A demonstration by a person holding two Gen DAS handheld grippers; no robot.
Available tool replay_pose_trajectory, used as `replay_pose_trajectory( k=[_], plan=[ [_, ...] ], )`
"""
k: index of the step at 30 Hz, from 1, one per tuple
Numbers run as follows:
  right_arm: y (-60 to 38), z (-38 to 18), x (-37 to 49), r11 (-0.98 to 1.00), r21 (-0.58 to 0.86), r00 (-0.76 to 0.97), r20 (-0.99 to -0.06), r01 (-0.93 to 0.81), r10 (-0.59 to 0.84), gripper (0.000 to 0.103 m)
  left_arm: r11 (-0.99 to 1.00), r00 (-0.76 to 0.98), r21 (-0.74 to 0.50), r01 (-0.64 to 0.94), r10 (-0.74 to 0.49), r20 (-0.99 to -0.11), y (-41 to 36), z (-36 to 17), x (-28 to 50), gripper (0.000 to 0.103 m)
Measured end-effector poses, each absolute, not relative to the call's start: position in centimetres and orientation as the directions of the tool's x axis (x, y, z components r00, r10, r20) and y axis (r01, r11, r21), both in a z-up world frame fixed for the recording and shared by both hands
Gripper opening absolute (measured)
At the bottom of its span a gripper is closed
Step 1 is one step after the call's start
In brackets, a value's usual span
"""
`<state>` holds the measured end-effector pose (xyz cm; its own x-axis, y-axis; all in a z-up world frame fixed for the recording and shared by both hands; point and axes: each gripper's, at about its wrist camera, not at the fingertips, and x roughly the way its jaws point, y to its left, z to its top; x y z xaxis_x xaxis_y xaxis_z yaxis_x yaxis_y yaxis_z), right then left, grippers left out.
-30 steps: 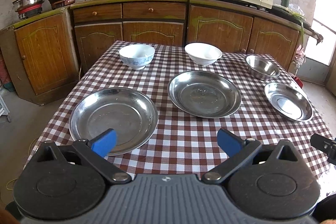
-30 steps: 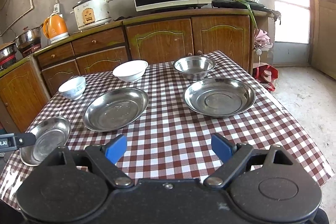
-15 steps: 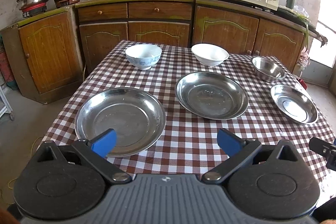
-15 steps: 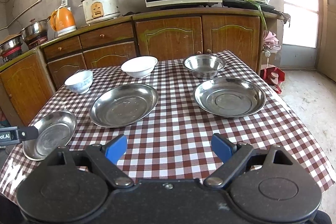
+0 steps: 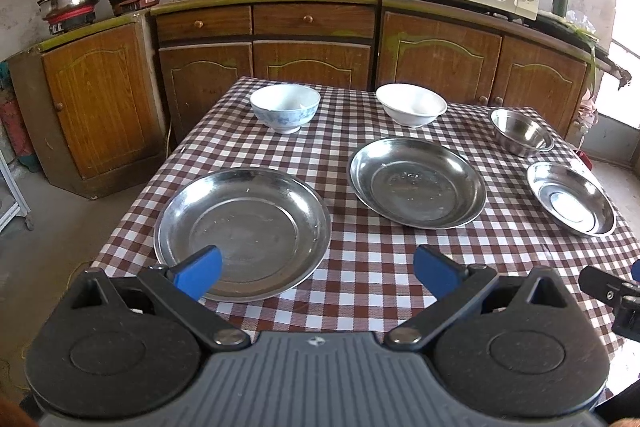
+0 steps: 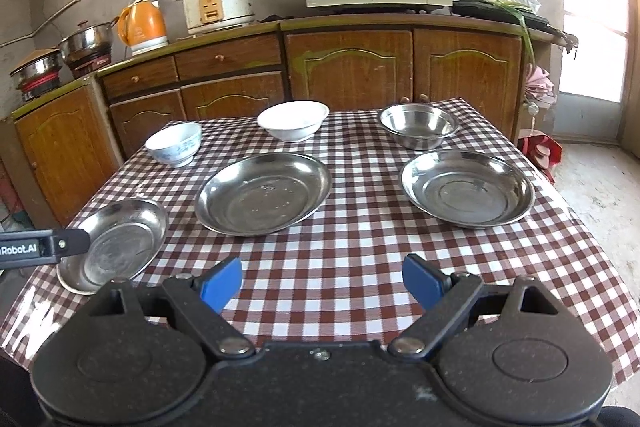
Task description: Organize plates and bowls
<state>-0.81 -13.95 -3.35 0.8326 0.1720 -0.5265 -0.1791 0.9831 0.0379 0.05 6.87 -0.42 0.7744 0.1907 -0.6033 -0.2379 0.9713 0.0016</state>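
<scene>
Plates (image 5: 242, 227) and bowls (image 5: 285, 107) lie apart on the table (image 5: 372, 279), untouched. Left gripper (image 5: 318, 269), jaws spread, hovers by the near-left plate; right gripper (image 6: 322, 279) spread too. Approach low, pinch its near rim.

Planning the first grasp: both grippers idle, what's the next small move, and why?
Probably ease the left gripper forward and down toward the near rim of the closest steel plate. Both it and the right gripper are open and hold nothing, all three steel plates lie apart, unstacked, and that rim sits just ahead of its left finger.
</scene>
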Motion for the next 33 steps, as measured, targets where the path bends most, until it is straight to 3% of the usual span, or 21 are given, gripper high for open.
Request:
replay_pose_trajectory(
  k=[33],
  plan=[
    [-3.0,-5.8,1.9,0.905,-0.007,0.750,-0.562,-0.425,0.348,0.103,0.930,0.730,0.013,-0.367,0.296,-0.616,13.8,-2.0,0.8,0.103]
  ],
)
